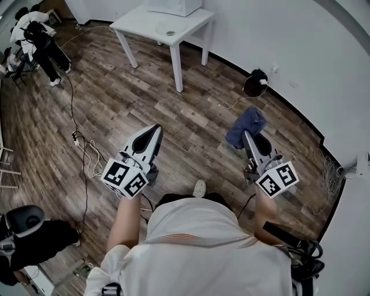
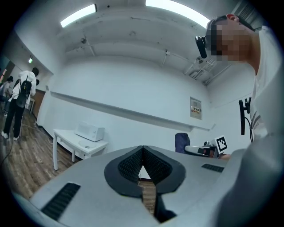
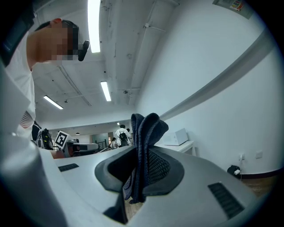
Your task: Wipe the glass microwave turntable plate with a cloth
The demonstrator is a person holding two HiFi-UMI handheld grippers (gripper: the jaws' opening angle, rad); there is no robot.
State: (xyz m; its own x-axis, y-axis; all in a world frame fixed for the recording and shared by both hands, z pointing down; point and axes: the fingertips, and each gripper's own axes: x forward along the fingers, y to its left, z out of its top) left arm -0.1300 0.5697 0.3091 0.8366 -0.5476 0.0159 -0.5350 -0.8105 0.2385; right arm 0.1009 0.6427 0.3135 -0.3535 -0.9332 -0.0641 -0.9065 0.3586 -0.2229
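Note:
The blue cloth (image 1: 245, 126) (image 3: 144, 146) is pinched upright between the jaws of my right gripper (image 1: 245, 135) (image 3: 138, 156), which is shut on it and held in the air over the wooden floor. My left gripper (image 1: 156, 128) (image 2: 142, 153) is shut with nothing in it, level with the right one. The glass turntable plate (image 1: 167, 28) (image 2: 85, 143) lies on the white table (image 1: 139, 24), in front of the white microwave (image 1: 173, 6) (image 2: 89, 131). Both grippers are far from the table, well apart from the plate.
Cables (image 1: 81, 144) trail over the wooden floor at the left, and a black object with a cord (image 1: 255, 82) lies by the wall. People (image 1: 34, 40) stand at the far left. A black chair (image 1: 23, 222) is at the lower left.

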